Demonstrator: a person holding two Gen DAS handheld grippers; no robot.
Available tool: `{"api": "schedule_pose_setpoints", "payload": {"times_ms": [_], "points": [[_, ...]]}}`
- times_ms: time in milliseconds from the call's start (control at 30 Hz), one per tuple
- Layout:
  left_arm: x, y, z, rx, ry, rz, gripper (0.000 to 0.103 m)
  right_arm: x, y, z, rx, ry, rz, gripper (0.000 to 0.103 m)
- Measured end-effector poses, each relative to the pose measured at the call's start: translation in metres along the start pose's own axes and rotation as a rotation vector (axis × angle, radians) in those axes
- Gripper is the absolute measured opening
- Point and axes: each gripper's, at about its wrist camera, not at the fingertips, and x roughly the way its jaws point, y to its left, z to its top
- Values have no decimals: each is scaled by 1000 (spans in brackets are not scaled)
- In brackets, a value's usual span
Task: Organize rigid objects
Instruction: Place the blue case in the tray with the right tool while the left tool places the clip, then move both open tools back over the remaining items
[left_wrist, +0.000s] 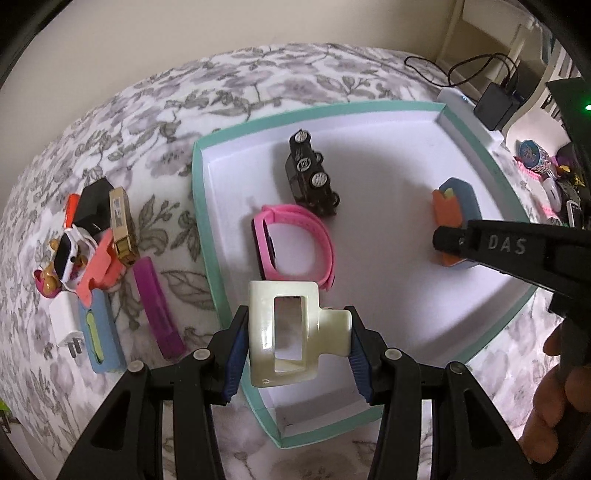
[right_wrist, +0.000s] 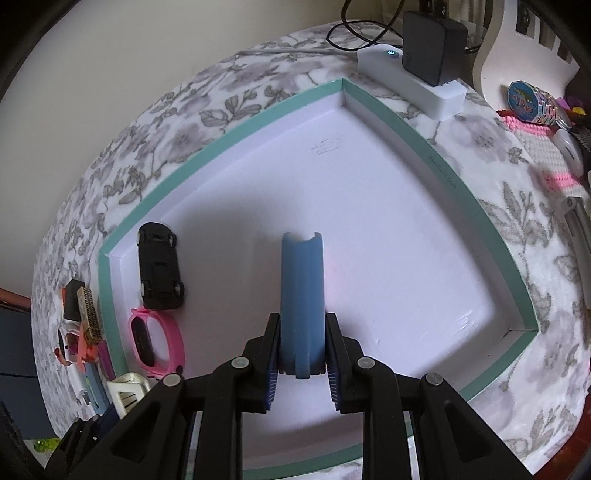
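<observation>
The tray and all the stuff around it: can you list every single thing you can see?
Shallow cardboard tray: one, white inside with teal rim, on the flowered blanket.
Toy car: one, black, in the tray.
Rubber watch band: one, pink, in the tray beside the car.
Pile of small items: several, mixed colours, on the blanket left of the tray.
Flat strap: one, purple, beside that pile.
Power adapter: one, black, on a white box past the tray.
Left gripper: shut on a cream plastic clip, at the tray's near edge.
Right gripper: shut on a blue rubbery case, above the tray.
</observation>
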Motion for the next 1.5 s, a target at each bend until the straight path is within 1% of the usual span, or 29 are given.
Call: {"api": "schedule_pose_setpoints", "payload": {"times_ms": [233,400,467,533,667,833,867,900,933,967,1000,1067,1100,1133,1200,1300,1367,1400,1500], "points": [[1,2,1,-12,4,-2,51,2,2,2,-13,1,-15,26],[-4,2,4,-16,-6,-15,52,-2,5,3,-30,-11,-45,26],[-7,3,5,-19,-18,-23,55,-6,5,4,-32,-27,-48,29],[-11,4,7,-23,-32,-29,57,-11,5,5,-35,-45,-57,43],[-19,10,10,-48,-61,-38,58,-16,6,4,-33,-66,-62,44],[-27,31,14,-135,-94,-28,59,-17,10,3,-53,-76,-76,44],[-26,36,14,-153,-96,-25,60,-16,12,3,-62,-78,-77,46],[-27,42,14,-173,-99,-21,66,-16,14,2,-71,-80,-76,54],[-27,48,15,-198,-104,-9,74,-16,17,2,-84,-85,-74,64],[-26,54,15,-222,-109,5,78,-16,19,1,-94,-90,-75,67],[-26,58,15,-238,-114,16,84,-16,21,1,-104,-94,-76,69],[-26,70,15,-276,-122,34,88,-15,26,0,-124,-103,-76,70],[-26,76,15,-295,-126,40,91,-15,28,-1,-137,-107,-78,74],[-25,83,14,-316,-131,48,92,-14,30,-1,-145,-108,-81,79],[-24,94,13,-354,-140,65,94,-13,34,-2,-168,-111,-86,85],[-23,110,12,-406,-148,77,96,-12,39,-3,-191,-117,-88,89],[-25,124,10,-445,-157,82,97,-12,41,-4,-202,-122,-83,97],[-26,129,10,-460,-161,85,97,-13,43,-4,-212,-129,-84,103],[-30,149,7,-515,-183,97,97,-15,48,-6,-242,-148,-83,103]]}}
